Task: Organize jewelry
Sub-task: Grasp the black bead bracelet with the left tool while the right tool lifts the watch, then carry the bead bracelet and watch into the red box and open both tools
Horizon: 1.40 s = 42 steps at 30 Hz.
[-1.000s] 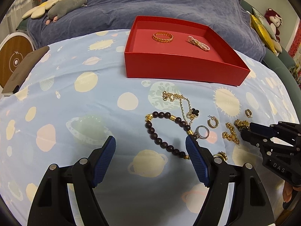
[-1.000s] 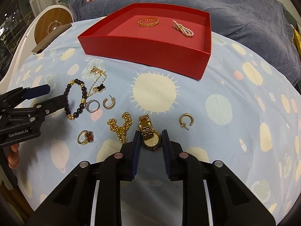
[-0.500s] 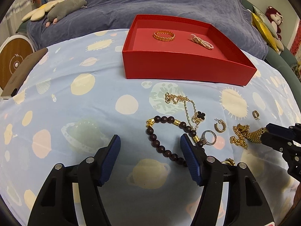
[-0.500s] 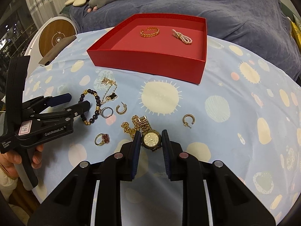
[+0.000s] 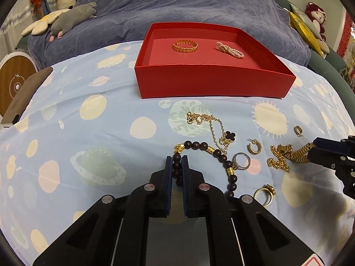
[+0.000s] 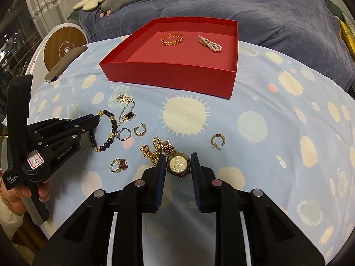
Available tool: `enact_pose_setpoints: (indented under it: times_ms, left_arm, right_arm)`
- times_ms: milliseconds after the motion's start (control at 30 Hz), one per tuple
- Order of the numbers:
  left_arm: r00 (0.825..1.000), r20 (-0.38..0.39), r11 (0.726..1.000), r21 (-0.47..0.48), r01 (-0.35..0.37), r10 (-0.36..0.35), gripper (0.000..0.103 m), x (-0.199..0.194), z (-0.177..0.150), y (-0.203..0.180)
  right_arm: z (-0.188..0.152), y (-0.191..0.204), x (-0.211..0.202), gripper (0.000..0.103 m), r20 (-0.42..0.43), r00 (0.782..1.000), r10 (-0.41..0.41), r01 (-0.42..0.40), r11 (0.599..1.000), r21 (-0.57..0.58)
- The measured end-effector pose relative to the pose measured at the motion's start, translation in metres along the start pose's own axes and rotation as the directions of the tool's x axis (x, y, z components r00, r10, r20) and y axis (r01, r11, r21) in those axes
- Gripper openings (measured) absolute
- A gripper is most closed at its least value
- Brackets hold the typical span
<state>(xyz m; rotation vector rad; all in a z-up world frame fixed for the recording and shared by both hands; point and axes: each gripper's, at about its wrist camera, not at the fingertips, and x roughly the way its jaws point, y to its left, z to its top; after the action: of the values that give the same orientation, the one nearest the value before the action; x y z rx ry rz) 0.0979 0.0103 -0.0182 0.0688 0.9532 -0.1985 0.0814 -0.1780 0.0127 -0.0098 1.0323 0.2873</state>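
Observation:
My left gripper (image 5: 177,160) is shut on a dark bead bracelet (image 5: 203,145) with gold spacers that lies on the patterned cloth; the same gripper (image 6: 95,119) enters the right wrist view from the left. My right gripper (image 6: 178,158) is shut on a gold watch (image 6: 178,166), its band trailing onto the cloth (image 5: 297,153). A red box (image 5: 210,82) behind holds a gold bangle (image 5: 185,45) and a pearl bracelet (image 5: 229,49). Loose on the cloth are a clover necklace (image 5: 228,135), a silver ring (image 5: 241,160), a gold chain (image 5: 278,160) and a red-stone ring (image 6: 119,165).
Two hoop earrings (image 5: 254,147) (image 6: 218,141) lie apart on the cloth. A dark flat case (image 5: 24,95) and a round wooden-topped device (image 5: 15,86) sit at the left edge. A blue-grey blanket (image 5: 199,6) with plush toys rises behind the box. A hand (image 6: 22,197) holds the left gripper.
The left jaws have closed from wide open onto the bead bracelet's left side. The right gripper has stayed shut on the watch.

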Motion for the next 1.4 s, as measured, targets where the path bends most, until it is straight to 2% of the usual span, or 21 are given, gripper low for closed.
enact_pose_setpoints:
  times_ms: [400,767,933,1100,1267,1400]
  left_arm:
    - [0.993,0.047,0.994,-0.025,0.106,-0.105,0.005,-0.040,0.008,-0.003]
    - [0.979,0.108,0.985,0.016,0.170,-0.171,0.005,-0.088,0.016,-0.016]
    - [0.971,0.158,0.983,0.033,0.179,-0.182,0.005,-0.107,0.055,-0.021]
    - [0.957,0.217,0.981,0.065,0.181,-0.191,0.005,-0.113,0.113,-0.026]
    - [0.945,0.265,0.981,0.044,0.186,-0.191,0.005,-0.090,0.166,-0.023]
    - [0.951,0.243,0.981,0.015,0.195,-0.193,0.005,-0.050,0.190,-0.017]
  right_arm:
    - [0.008,-0.006,-0.032,0.022,0.091,0.996,0.013,-0.015,1.000,0.028]
    - [0.017,0.003,-0.066,0.022,0.188,0.982,0.021,-0.028,0.999,0.032]
    - [0.049,0.004,-0.078,0.022,0.228,0.973,0.027,-0.037,0.999,0.037]
    - [0.107,0.002,-0.083,0.022,0.275,0.961,0.015,-0.022,0.999,0.024]
    - [0.160,-0.005,-0.067,0.022,0.308,0.951,0.015,-0.031,0.998,0.049]
    - [0.184,-0.009,-0.029,0.022,0.286,0.958,0.009,-0.029,0.997,0.066]
